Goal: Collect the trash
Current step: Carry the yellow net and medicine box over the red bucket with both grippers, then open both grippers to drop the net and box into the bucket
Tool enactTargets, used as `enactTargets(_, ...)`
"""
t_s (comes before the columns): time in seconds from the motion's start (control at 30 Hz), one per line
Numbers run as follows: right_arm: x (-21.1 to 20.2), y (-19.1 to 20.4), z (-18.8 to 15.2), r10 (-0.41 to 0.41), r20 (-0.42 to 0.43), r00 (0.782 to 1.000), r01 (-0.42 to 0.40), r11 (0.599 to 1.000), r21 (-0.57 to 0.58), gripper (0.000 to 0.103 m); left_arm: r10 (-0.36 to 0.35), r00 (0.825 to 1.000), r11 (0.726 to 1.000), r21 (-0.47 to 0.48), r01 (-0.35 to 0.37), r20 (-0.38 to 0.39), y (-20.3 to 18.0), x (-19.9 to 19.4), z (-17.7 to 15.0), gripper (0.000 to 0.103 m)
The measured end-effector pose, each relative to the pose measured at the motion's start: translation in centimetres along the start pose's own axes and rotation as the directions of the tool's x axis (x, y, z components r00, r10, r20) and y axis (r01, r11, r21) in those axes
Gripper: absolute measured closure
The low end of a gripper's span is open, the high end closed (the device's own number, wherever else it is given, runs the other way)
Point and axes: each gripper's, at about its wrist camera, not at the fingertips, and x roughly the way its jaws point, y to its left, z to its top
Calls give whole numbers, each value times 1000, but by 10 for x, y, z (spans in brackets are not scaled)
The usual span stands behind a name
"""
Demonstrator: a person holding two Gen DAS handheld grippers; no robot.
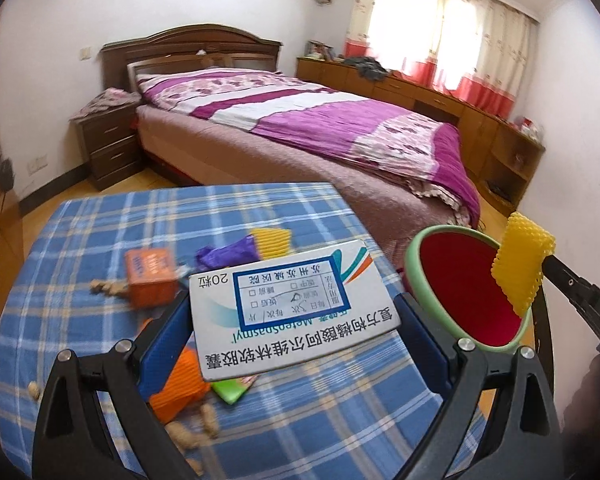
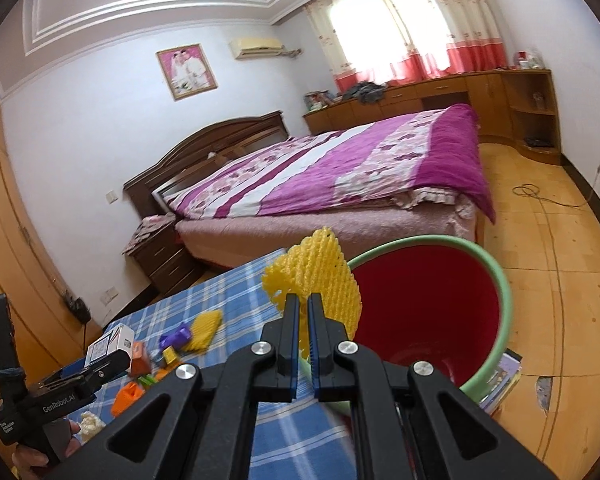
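Clearly the right hand-held gripper, pinched nearly closed on the yellow foam fruit net at the rim of the green-rimmed red bin, could drop it outside, while the left hand-held gripper, spread around the white cardboard medicine box above the blue-checked desk, may let it slip.

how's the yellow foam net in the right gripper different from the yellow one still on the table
The held yellow foam net stands upright, pinched in the right gripper by the red bin; the other yellow foam net lies flat on the plaid tablecloth.

The held one is clear of other trash; the lying one sits right beside a purple wrapper.

Both are yellow mesh foam sleeves.
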Motion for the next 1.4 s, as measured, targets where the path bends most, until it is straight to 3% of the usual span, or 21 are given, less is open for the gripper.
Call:
enactTargets(0.5, 23, -71, -3, -53, -42, 998, 58, 990, 125, 97, -119, 991, 976, 176, 127, -52, -99, 55, 12, 6)
enactTargets(0.9, 31, -103, -8, -124, -82, 989, 134, 982, 134, 94, -167, 982, 938, 292, 186, -90, -158, 95, 5, 6)
enactTargets(1.07, 27, -108, -8, -114, -81, 990, 125, 980, 155, 78, -162, 981, 928, 323, 188, -105, -170, 108, 1, 6)
enactTargets(1.4, 20, -112, -8, -126, -65, 990, 135, 975, 174, 68, -157, 977, 926, 322, 197, -147, -178, 130, -8, 5)
